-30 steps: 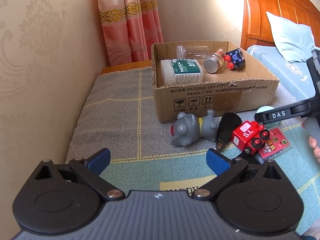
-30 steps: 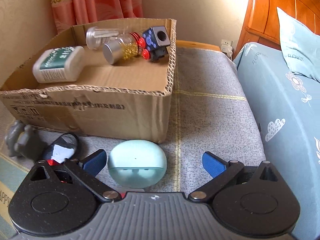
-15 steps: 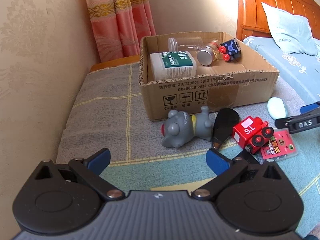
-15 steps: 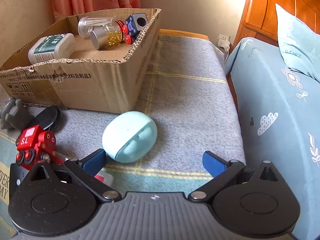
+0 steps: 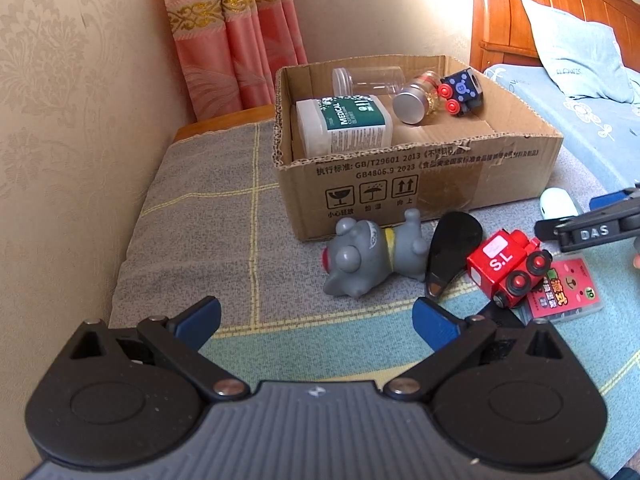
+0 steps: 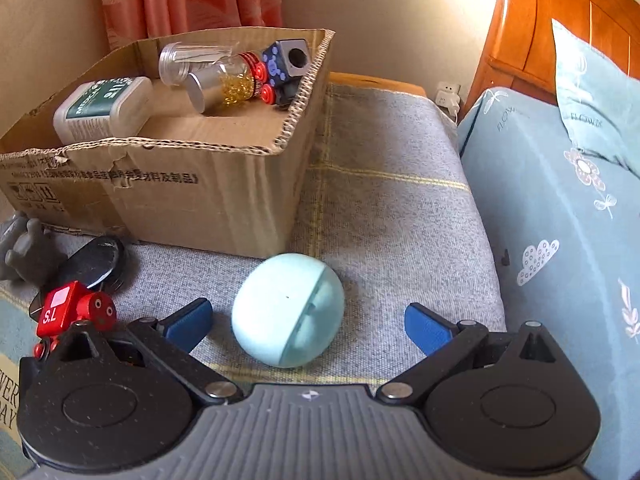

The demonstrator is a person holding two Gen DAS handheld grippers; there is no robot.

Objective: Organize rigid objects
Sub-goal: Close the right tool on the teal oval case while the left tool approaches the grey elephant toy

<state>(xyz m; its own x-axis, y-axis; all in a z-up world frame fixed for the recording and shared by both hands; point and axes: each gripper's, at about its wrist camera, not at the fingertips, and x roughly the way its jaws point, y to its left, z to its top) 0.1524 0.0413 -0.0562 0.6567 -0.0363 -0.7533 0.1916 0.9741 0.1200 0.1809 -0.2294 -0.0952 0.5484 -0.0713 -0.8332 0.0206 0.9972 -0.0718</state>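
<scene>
A cardboard box [image 5: 416, 184] holds a white medical bottle [image 5: 344, 124], a clear jar [image 5: 368, 78], a silver-capped bottle [image 5: 412, 98] and a blue cube toy [image 5: 460, 94]. In front of it lie a grey toy animal [image 5: 368, 256], a black oval piece [image 5: 452, 248], a red toy train [image 5: 508, 264] and a pink card case [image 5: 564, 292]. My left gripper [image 5: 316, 316] is open and empty, short of the grey toy. My right gripper [image 6: 308, 324] is open, its fingers on either side of a pale green round case [image 6: 288, 314], which lies beside the box [image 6: 224, 192].
A patterned wall and pink curtain [image 5: 232, 40] stand at the left and back. A bed with a blue cover [image 6: 560, 220], pillow [image 6: 596, 92] and wooden headboard [image 6: 528, 28] borders the right. The grey cloth [image 6: 384, 208] stretches behind the green case.
My right gripper has drawn back from the box and swung, so the green case now sits between its fingers. My left gripper has shifted slightly, staying open.
</scene>
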